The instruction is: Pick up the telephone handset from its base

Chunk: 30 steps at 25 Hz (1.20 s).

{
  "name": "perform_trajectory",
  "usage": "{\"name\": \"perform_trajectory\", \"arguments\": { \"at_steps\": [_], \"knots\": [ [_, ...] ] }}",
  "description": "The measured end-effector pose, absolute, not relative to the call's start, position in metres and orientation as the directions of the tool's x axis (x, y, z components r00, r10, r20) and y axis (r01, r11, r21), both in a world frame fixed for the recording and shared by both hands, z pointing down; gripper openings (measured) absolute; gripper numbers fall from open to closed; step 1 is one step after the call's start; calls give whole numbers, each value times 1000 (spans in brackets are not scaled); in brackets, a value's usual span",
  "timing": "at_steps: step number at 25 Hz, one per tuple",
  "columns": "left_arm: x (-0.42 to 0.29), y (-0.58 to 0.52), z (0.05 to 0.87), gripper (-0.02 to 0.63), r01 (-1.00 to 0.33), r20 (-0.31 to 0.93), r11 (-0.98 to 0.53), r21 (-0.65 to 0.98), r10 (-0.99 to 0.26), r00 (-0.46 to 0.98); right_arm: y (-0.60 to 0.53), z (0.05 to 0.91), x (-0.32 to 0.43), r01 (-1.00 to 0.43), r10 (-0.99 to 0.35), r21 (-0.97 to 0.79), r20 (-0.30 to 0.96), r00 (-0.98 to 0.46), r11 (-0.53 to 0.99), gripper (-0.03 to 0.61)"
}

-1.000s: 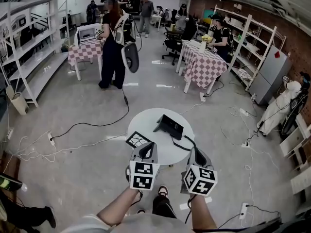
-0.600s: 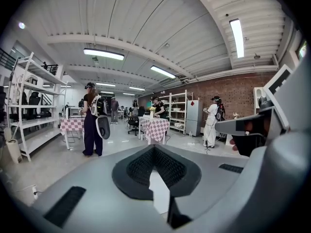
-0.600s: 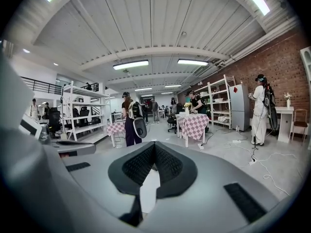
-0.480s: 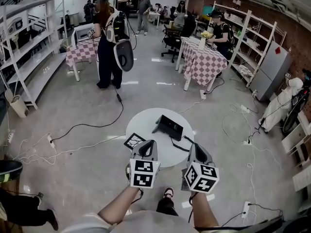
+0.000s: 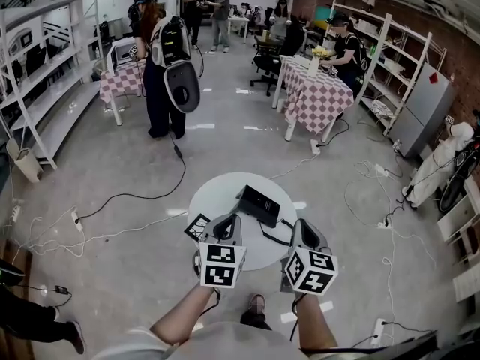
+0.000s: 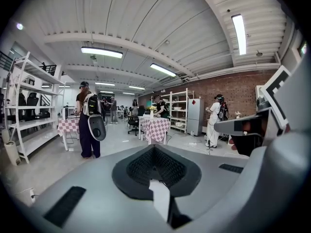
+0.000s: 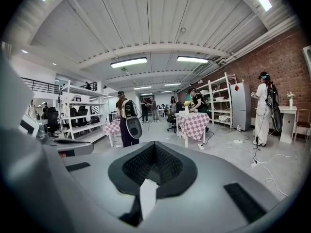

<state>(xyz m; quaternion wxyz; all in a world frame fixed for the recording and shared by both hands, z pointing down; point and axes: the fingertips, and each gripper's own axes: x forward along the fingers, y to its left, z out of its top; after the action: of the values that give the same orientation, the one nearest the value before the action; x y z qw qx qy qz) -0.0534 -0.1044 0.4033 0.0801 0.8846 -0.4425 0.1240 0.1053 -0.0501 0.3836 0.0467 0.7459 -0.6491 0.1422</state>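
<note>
Head view, left gripper (image 5: 224,227) and right gripper (image 5: 303,233) fingers closed, empty, near telephone (image 5: 261,203)

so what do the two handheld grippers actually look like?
Both the left gripper and right gripper are grey tapered shells with a dark, textured, spade-shaped recess on top. Each carries a white cube with black square markers at the rear. The forearms are bare.

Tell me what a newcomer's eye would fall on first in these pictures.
The left hand-held gripper and the right hand-held gripper, each with a black-and-white marker cube, fill the bottom of the head view. Just beyond them, a black telephone sits on a round white table. Farther back on the left stands a person in dark clothes.
</note>
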Motion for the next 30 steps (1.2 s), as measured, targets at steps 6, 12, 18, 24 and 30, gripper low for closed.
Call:
{"name": "perform_trajectory", "arguments": {
  "at_steps": [6, 12, 18, 24, 30],
  "knots": [
    [-35, -133, 405, 11, -815, 303, -579, 28, -772, 559, -84, 383, 131, -982, -955, -121, 276, 105, -142, 25],
    [-22, -158, 406, 11, -836, 317, -548, 24, -789, 526, -112, 387, 156, -983, -955, -135, 284, 85, -128, 25],
    [-15, -182, 410, 11, -855, 337, -519, 13, -802, 492, -140, 393, 172, -983, -954, -150, 293, 60, -107, 25],
    [-9, -202, 413, 11, -872, 362, -490, 4, -812, 458, -167, 402, 175, -985, -948, -162, 317, 8, -63, 25],
    [6, -220, 420, 11, -891, 380, -454, 7, -823, 422, -194, 410, 185, -986, -941, -164, 335, -45, -11, 25]
  ]
}}
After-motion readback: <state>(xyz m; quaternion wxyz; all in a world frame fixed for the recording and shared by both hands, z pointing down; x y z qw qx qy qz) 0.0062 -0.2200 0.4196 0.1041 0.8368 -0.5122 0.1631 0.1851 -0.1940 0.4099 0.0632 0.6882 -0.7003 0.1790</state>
